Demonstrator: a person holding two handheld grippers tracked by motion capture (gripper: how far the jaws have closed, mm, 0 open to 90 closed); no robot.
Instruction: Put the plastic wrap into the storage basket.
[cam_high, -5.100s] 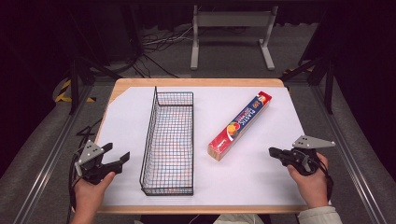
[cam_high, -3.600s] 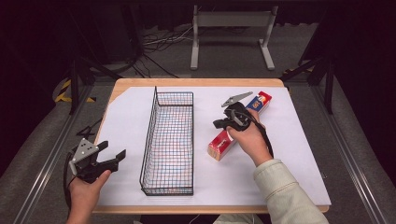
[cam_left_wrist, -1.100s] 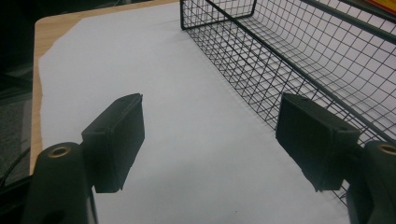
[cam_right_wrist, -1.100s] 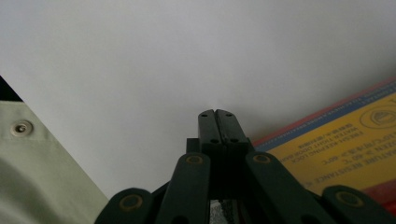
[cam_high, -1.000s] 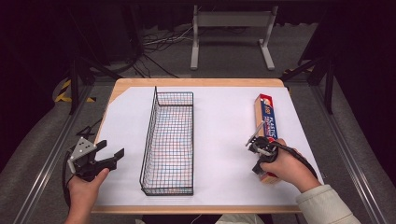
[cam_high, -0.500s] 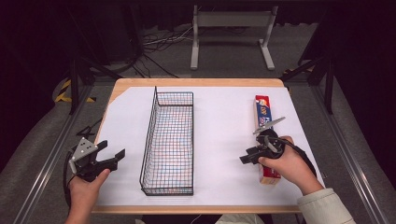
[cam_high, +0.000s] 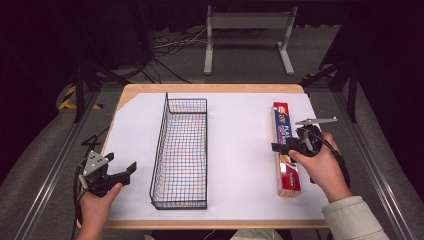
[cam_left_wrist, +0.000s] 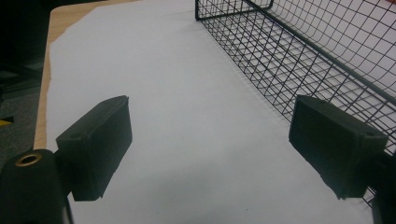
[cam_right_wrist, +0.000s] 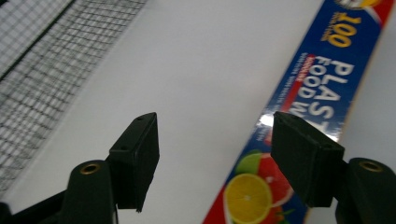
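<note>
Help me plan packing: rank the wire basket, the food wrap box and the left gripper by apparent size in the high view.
1. wire basket, clearly largest.
2. food wrap box, long but narrow.
3. left gripper, smallest, though it sits nearest the camera.

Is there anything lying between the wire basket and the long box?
No, just bare white paper separates the basket from the box, as the high view shows.

A long blue-and-red cardboard box of plastic food wrap (cam_high: 285, 150) is laid lengthwise on the right part of the white-covered wooden table (cam_high: 240, 125). A long black wire basket (cam_high: 181, 150) is set left of centre, parallel to the box and well apart from it. The right gripper (cam_high: 278, 147) is held over the box; the left gripper (cam_high: 131, 169) is kept near the table's front left corner, just beside the basket.
</note>
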